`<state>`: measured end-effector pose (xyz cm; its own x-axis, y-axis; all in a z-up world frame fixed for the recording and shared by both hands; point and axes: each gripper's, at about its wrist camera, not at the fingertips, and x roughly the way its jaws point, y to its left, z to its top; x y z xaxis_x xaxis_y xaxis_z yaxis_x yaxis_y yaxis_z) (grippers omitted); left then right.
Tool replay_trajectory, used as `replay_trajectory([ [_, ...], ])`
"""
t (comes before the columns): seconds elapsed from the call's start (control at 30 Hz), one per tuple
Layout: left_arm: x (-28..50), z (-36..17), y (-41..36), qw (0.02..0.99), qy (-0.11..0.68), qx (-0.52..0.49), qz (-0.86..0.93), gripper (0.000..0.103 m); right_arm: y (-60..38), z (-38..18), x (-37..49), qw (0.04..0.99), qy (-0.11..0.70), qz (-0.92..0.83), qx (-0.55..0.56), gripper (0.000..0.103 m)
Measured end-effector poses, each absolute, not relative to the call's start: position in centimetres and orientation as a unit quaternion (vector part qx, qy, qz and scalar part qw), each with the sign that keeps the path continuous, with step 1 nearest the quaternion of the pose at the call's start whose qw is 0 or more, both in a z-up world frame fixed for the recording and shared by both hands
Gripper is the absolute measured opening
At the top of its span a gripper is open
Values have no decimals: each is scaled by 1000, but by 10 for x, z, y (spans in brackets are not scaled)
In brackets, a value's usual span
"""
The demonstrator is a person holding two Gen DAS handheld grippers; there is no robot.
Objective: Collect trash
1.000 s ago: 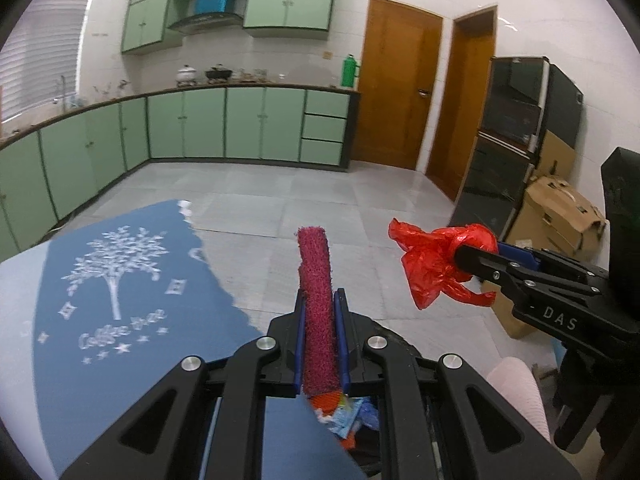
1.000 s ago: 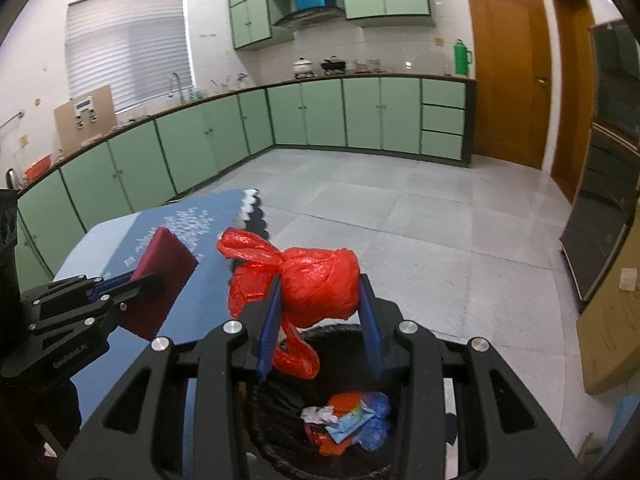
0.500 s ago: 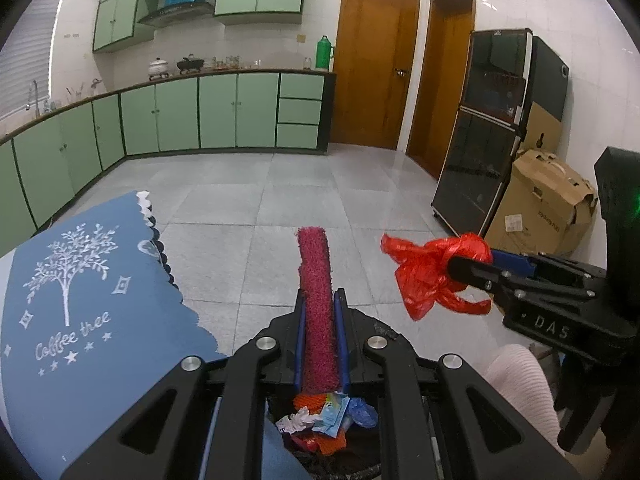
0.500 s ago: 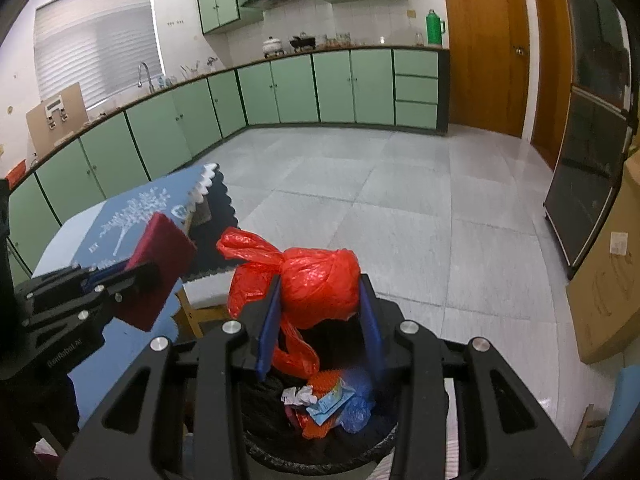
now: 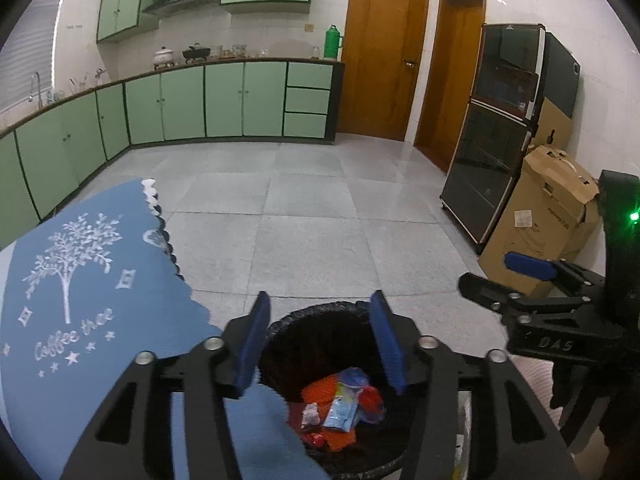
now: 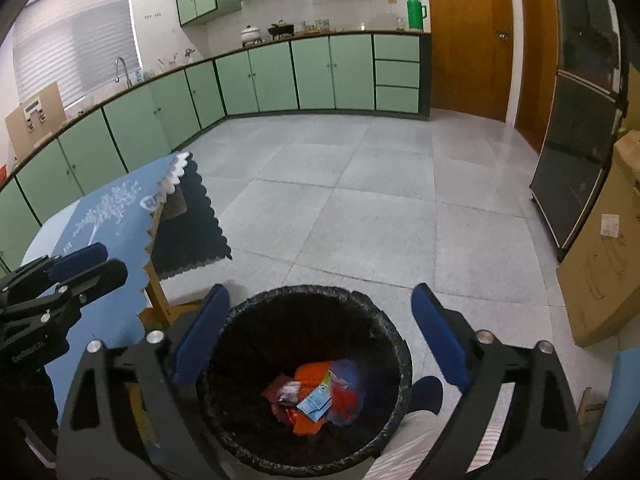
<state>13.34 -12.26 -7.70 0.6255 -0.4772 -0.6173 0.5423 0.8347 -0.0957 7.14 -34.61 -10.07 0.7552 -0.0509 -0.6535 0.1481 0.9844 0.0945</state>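
Both grippers' jaws, just opened and empty, hang over the upright bin (image 6: 308,360) of trash (image 6: 316,396).

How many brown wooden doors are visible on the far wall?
2. One closed door stands just right of the green cabinets; the second door is beside it, next to the black cabinet. Others may lie outside the view.

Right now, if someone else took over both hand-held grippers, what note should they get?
Left hand-held gripper: jaws have just been opening, nothing between them.
Right hand-held gripper: jaws have just been opening wide, also empty.
Both hover over the black-lined trash bin; mixed trash lies at its bottom.
Done: nothing left in either gripper.
Left: check the table with the blue cloth for more trash; none shows in these views.
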Motion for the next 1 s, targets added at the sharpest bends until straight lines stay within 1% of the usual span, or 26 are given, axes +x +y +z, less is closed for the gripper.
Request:
replay_trajectory([
  [0.03,132,-73,-119,903,324,49,-279,62,-346,-98,70,934,344,-51,76,94],
  [0.07,131,-71,-117,904,322,48,-276,68,-347,-95,70,935,343,-50,81,94],
  [0.17,126,-61,-107,910,313,44,-270,75,-346,-82,66,937,333,-42,96,94],
  [0.2,123,-57,-104,912,310,43,-267,79,-344,-77,64,939,329,-40,96,95],
  [0.33,113,-44,-90,918,299,37,-257,86,-333,-56,56,945,315,-18,87,97],
  [0.4,109,-38,-82,921,293,30,-254,92,-327,-48,54,946,314,-8,83,98],
  [0.77,87,-11,-56,934,265,22,-239,96,-297,-11,33,957,285,28,50,98],
  [1.0,77,-5,-50,939,257,23,-228,97,-289,-2,24,959,277,40,40,98],
])
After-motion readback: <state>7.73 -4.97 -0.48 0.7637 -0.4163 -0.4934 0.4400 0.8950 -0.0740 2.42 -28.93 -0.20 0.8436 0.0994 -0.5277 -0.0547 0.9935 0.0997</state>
